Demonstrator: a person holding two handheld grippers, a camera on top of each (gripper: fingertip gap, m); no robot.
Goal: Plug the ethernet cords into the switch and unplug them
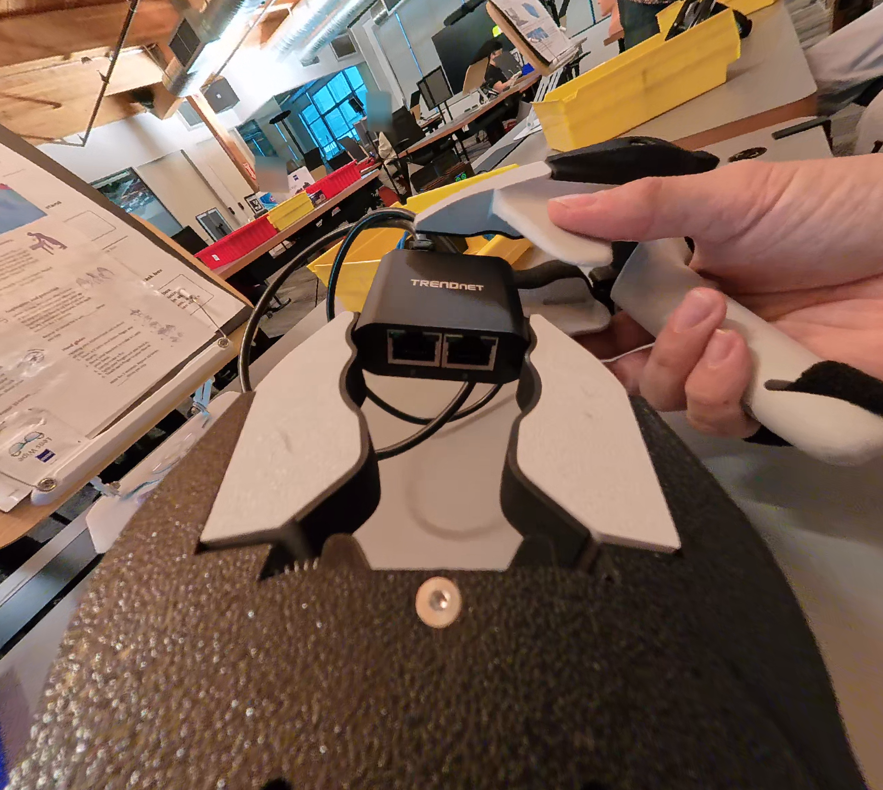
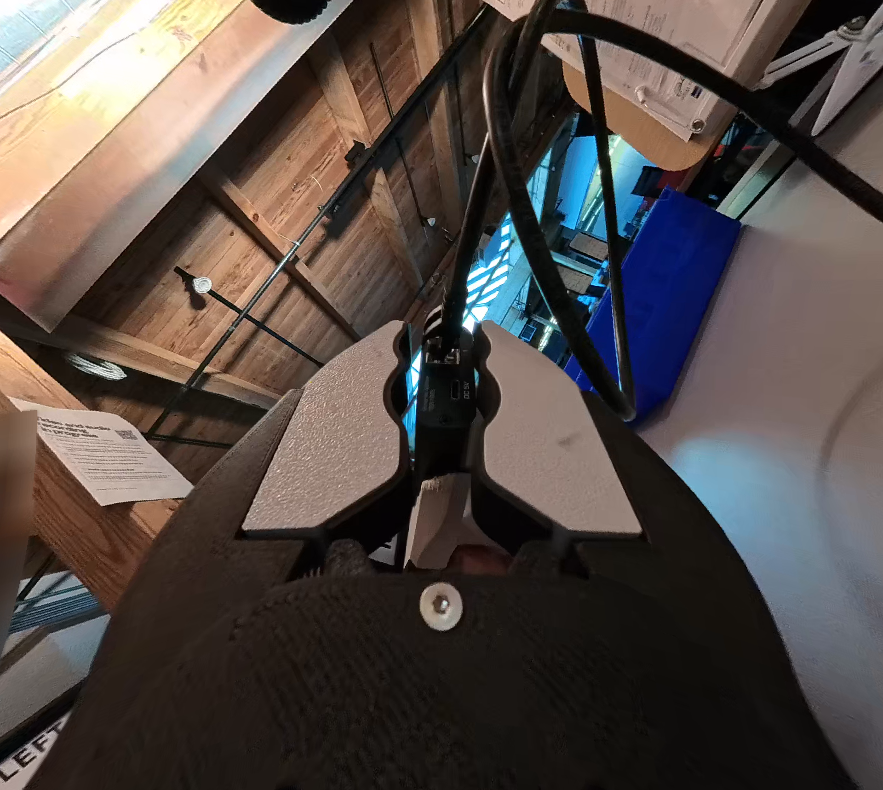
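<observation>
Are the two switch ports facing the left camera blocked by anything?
Nothing visible blocks them. Both ports on the switch are empty, flanked by the left gripper; the black cable loops below.

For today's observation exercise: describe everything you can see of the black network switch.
The switch is a small black plastic box with rounded edges. Two empty ports sit side by side on its near face. It is held off the table, clamped between the left tongs and the right tongs. A black cord plugs into its far end and loops away.
</observation>
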